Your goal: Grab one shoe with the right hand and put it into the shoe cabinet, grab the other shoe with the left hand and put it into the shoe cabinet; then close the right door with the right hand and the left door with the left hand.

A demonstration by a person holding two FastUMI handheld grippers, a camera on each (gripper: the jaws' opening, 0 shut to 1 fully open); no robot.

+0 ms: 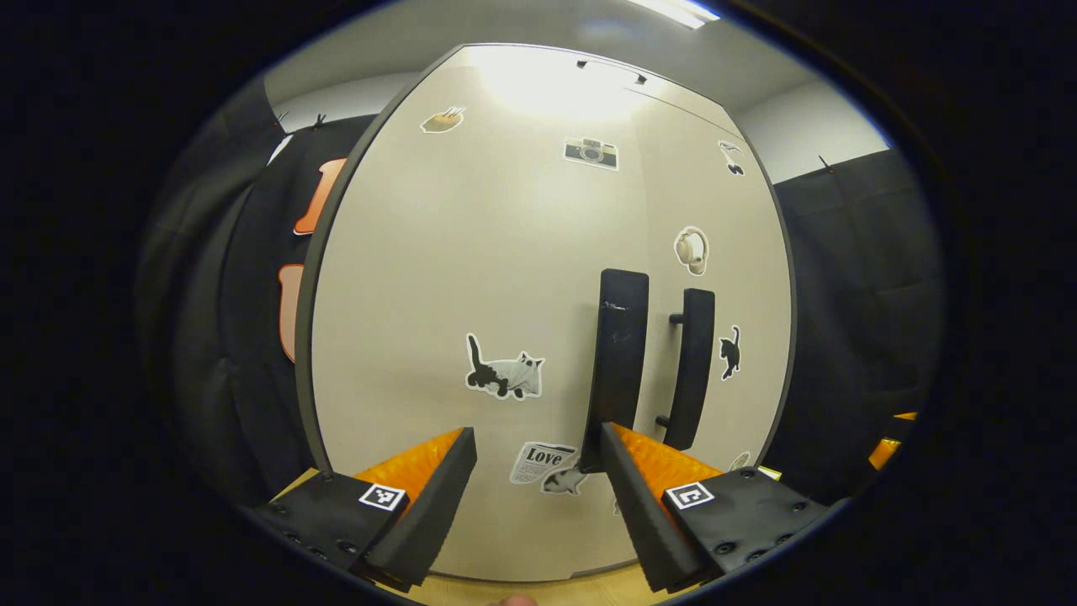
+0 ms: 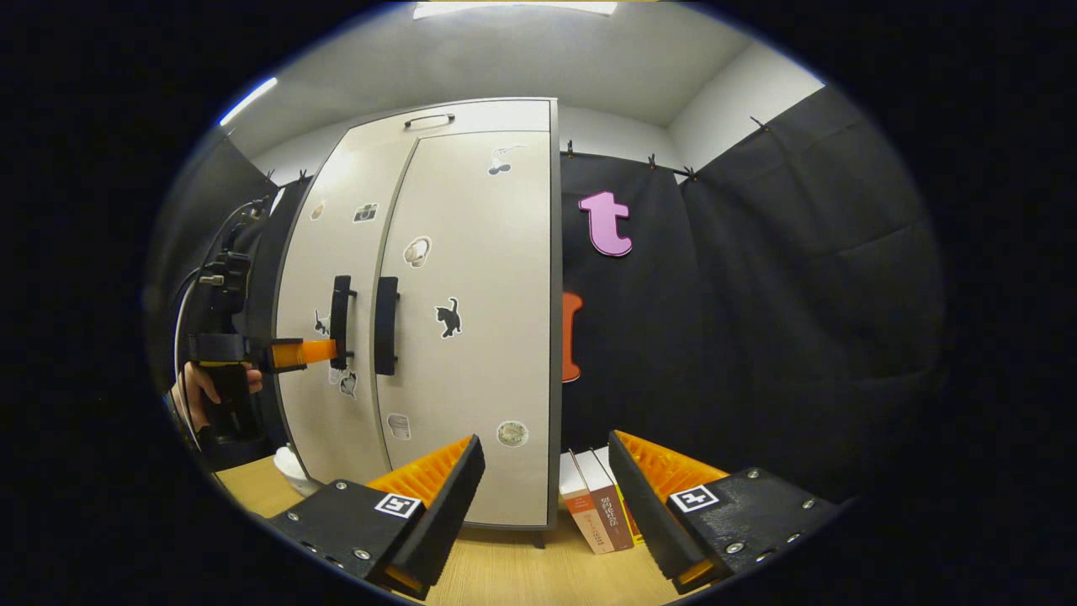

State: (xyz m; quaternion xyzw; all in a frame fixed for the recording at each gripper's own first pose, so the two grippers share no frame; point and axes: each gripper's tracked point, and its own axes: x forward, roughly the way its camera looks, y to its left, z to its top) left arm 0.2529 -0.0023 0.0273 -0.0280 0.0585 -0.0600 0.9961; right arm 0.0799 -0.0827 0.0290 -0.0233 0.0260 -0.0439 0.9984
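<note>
The left gripper (image 1: 538,471) had its fingers spread and empty, close against the left door (image 1: 471,278) of the shoe cabinet (image 2: 471,278), with the left handle (image 1: 621,353) at about one o'clock. The right gripper (image 2: 543,484) hung back, fingers likewise spread and holding nothing, with books (image 2: 597,509) between its tips on the wooden surface (image 2: 522,572). Both doors looked shut, shoes presumably inside. If the left door was not fully seated, pulling away near the handle could snag it and swing it open.
</note>
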